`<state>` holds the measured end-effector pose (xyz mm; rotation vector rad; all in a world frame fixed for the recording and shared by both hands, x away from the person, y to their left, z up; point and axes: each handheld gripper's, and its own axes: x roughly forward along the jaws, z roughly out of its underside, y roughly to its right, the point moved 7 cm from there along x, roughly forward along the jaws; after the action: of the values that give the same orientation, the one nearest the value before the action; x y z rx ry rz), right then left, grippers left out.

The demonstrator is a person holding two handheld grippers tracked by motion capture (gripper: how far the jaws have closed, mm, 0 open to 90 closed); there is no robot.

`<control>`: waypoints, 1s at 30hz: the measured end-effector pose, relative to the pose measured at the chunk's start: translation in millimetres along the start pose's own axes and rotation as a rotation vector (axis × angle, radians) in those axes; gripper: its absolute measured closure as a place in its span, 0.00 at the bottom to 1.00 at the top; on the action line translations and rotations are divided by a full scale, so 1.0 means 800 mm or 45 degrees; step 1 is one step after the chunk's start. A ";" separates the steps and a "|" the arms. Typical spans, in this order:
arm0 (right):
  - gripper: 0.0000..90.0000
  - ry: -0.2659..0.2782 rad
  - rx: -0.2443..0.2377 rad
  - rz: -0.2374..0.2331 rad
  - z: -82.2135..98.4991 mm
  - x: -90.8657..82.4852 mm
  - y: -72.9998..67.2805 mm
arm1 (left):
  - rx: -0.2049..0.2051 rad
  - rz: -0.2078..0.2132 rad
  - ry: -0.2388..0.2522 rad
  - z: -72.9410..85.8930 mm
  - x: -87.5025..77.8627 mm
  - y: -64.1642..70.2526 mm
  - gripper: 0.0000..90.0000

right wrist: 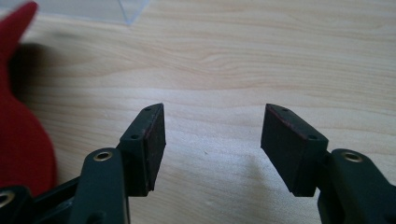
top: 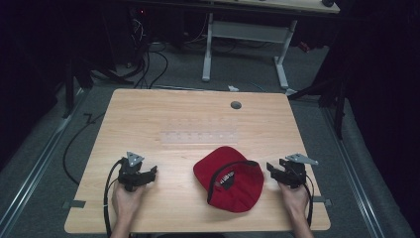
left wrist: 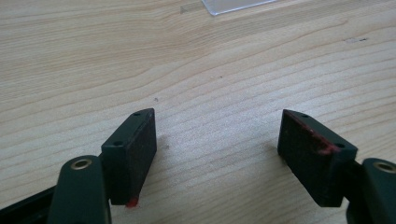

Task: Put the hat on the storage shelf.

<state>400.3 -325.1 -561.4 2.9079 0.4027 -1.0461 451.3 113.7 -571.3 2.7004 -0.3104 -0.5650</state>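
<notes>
At the left of the wooden table, the left gripper is resting low over bare wood in the person's left hand, its 2 jaws standing apart with nothing between them; the left gripper view is showing only wood grain between the black pads. Moving rightward, a faint clear sheet is lying flat near the table's middle, and just in front of it the red cap is sitting on the wood, between the 2 grippers and nearer the right one, touched by neither. A black strap is crossing the cap, and a small black label with white lettering is showing on it, too small to read. Farther right, the right gripper is pointing toward the cap from just beside it, its jaws open and gripping nothing; the right gripper view is catching the cap's red edge at its left. Judging by this, the handling of the cap is looking barely begun: no grasp is in place, and everything about picking up or arranging it is remaining to be done. A grey grommet is sitting near the far edge.
</notes>
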 end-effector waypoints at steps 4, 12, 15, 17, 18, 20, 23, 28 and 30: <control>0.45 0.055 0.000 -0.052 -0.005 -0.015 -0.005 | 0.000 0.000 -0.001 0.000 0.000 0.000 0.31; 0.44 0.095 -0.007 -0.102 -0.005 -0.034 -0.015 | -0.001 0.001 0.000 0.000 0.000 0.000 0.31; 0.44 0.118 -0.007 -0.122 -0.006 -0.042 -0.017 | 0.000 0.001 -0.001 0.000 0.000 0.000 0.31; 0.44 0.139 -0.011 -0.147 -0.006 -0.050 -0.022 | -0.001 0.001 0.000 0.000 0.000 0.000 0.31; 0.44 0.143 -0.011 -0.157 -0.006 -0.053 -0.025 | 0.001 0.001 -0.001 0.000 0.000 0.000 0.31; 0.43 0.149 -0.012 -0.178 -0.006 -0.056 -0.030 | -0.001 0.001 0.000 0.000 0.000 0.000 0.31; 0.43 0.162 -0.031 -0.204 -0.007 -0.063 -0.041 | -0.001 0.001 0.000 0.000 0.000 0.000 0.31; 0.42 0.180 -0.085 -0.245 -0.014 -0.068 -0.059 | -0.001 0.000 0.000 0.000 0.000 0.000 0.31; 0.42 0.176 -0.105 -0.264 -0.016 -0.067 -0.066 | 0.000 0.000 -0.001 0.000 0.000 0.000 0.31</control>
<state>355.6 -284.7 -514.5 2.9215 0.7484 -0.8267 451.3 113.5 -571.3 2.7002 -0.3105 -0.5661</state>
